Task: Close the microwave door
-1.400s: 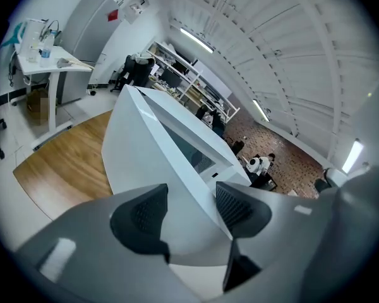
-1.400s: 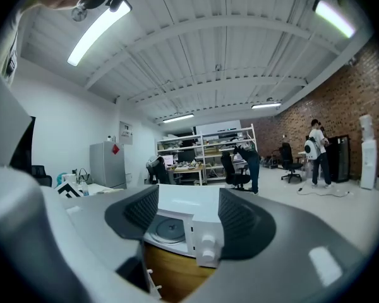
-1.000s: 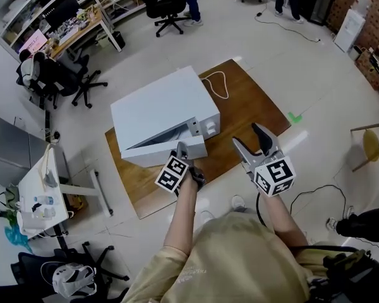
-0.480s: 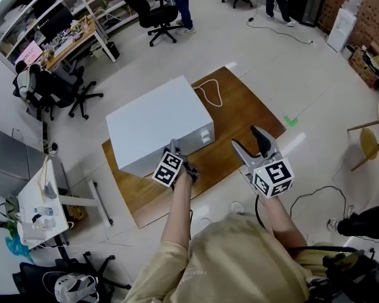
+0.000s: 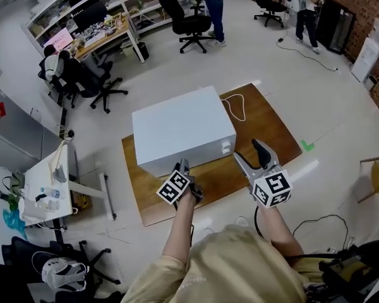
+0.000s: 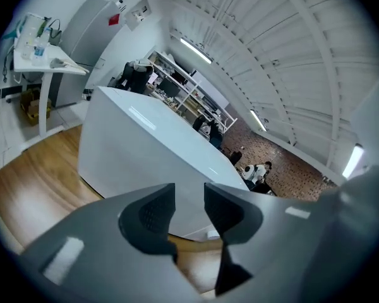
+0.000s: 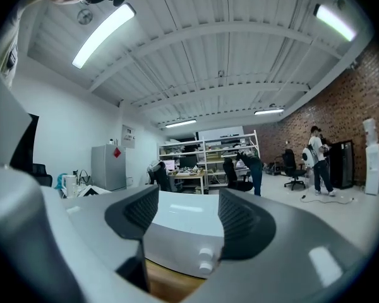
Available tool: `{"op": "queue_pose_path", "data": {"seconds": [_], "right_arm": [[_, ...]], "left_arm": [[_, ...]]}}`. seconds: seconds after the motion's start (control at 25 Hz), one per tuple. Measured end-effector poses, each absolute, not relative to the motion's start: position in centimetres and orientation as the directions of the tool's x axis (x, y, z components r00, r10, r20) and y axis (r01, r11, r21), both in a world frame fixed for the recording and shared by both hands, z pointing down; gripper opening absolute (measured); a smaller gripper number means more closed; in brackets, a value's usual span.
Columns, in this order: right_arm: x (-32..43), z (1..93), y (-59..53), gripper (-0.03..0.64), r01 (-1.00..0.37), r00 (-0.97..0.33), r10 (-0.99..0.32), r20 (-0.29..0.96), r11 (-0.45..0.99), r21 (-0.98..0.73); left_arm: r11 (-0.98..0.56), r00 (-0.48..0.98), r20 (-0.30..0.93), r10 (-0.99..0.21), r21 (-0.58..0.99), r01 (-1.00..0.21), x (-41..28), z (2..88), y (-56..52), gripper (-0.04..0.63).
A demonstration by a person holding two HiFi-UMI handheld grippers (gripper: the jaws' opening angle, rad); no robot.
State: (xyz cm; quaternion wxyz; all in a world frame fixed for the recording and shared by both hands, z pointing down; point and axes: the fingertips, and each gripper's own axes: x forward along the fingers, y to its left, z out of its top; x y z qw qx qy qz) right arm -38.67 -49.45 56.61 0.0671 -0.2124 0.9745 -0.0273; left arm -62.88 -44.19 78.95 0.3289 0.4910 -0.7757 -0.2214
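The white microwave (image 5: pixel 183 128) sits on a low wooden bench (image 5: pixel 271 128), its door shut flush against the front and its two knobs (image 5: pixel 226 149) at the front's right end. A white cable (image 5: pixel 237 106) lies looped on the bench behind it. The person holds both grippers just in front of the door side. The left gripper (image 5: pixel 184 166) points at the front's lower edge; its fingers have just been closing and now stand clenched with nothing between them. The right gripper (image 5: pixel 252 154) hovers off the knob corner, fingers released and apart, holding nothing.
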Motion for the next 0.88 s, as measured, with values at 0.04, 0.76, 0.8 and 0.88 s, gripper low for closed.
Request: {"op": "queue_pose_path", "data": {"seconds": [0.04,0.76,0.8,0.88], "right_arm": [[-38.8,56.8,-49.7,0.284,-0.399,-0.906,-0.406,-0.121,0.913,-0.083],[-44.6,59.0,-51.2,0.284,-0.180,-0.966,-0.186,-0.179,0.982,-0.048],[-44.9,59.2,-51.2,0.284,-0.180,-0.970,-0.181,-0.164,0.983,-0.022],[-45.4,59.5,-50.8,0.281,-0.174,-0.975,-0.170,-0.146,0.985,0.018]], "left_arm": [[0.419,-0.311,0.282,-0.908,0.655,-0.629,-62.9,78.4,-43.6,0.127],[0.469,-0.453,-0.131,-0.882,-0.139,-0.872,-59.2,60.3,-38.0,0.330],[0.480,-0.465,-0.127,-0.876,-0.135,-0.867,-59.2,60.5,-37.9,0.330],[0.499,-0.486,-0.122,-0.865,-0.120,-0.858,-59.4,61.1,-37.5,0.328]]}}
